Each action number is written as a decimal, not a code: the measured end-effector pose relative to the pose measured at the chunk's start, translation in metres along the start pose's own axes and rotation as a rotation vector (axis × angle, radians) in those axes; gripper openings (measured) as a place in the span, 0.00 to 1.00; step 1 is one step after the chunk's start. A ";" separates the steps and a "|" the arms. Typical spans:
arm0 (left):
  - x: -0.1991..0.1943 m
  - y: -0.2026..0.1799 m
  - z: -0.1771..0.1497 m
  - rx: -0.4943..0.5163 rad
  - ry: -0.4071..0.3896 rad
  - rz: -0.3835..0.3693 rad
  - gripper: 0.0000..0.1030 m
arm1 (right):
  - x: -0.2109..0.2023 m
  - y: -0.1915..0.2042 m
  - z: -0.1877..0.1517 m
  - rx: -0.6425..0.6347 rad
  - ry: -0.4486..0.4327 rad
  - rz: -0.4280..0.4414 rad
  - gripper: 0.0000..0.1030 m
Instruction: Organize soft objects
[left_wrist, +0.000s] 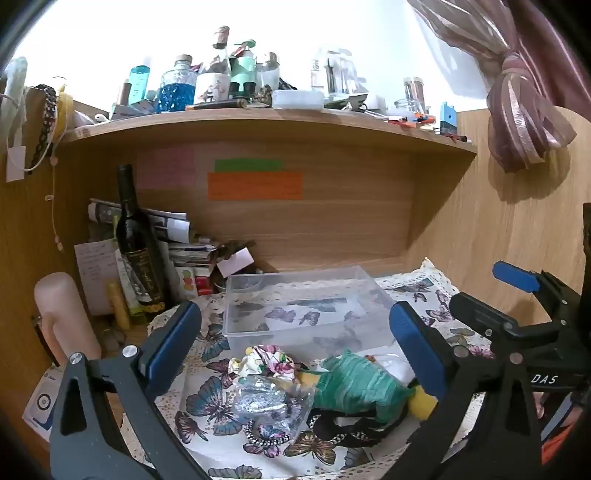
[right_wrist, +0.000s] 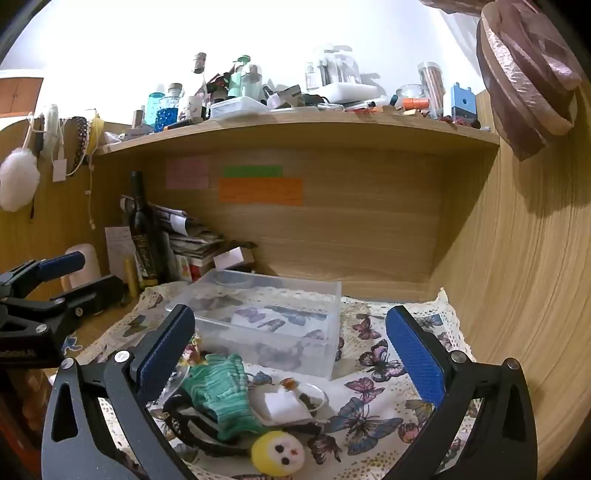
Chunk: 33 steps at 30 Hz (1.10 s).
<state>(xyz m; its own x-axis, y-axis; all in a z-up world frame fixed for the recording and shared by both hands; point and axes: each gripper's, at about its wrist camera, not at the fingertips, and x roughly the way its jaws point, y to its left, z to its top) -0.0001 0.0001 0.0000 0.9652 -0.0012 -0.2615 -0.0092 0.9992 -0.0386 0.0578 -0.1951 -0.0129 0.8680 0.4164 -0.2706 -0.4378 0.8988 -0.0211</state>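
Note:
A pile of soft things lies on the butterfly cloth (left_wrist: 207, 406) in front of a clear plastic box (left_wrist: 303, 306), which holds nothing. The pile has a green knitted piece (left_wrist: 354, 384), a floral scrunchie (left_wrist: 269, 362), a clear bag of silvery bits (left_wrist: 262, 402) and a black patterned band (left_wrist: 343, 432). In the right wrist view I see the green piece (right_wrist: 221, 391), a yellow plush face (right_wrist: 279, 458), a white pouch (right_wrist: 284, 406) and the box (right_wrist: 266, 317). My left gripper (left_wrist: 295, 339) is open above the pile. My right gripper (right_wrist: 291, 347) is open above it too.
A dark wine bottle (left_wrist: 136, 240), stacked papers (left_wrist: 184, 243) and a pink cylinder (left_wrist: 62, 314) crowd the desk's left back corner. A cluttered shelf (left_wrist: 258, 118) hangs overhead. A wooden side wall (right_wrist: 517, 277) closes the right. A tied curtain (left_wrist: 524, 122) hangs at upper right.

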 end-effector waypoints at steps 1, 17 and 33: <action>-0.001 0.000 0.000 -0.002 0.001 0.004 1.00 | 0.000 0.000 0.000 0.000 -0.001 0.002 1.00; -0.003 -0.003 0.002 0.005 0.001 -0.015 1.00 | -0.001 0.001 0.000 -0.006 -0.006 -0.005 1.00; 0.000 -0.004 0.002 0.008 0.008 -0.014 1.00 | 0.001 -0.001 0.000 0.006 -0.007 0.002 1.00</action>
<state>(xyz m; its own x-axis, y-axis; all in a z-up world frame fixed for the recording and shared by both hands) 0.0002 -0.0041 0.0021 0.9632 -0.0157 -0.2684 0.0068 0.9994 -0.0343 0.0587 -0.1959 -0.0133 0.8686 0.4192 -0.2642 -0.4382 0.8988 -0.0144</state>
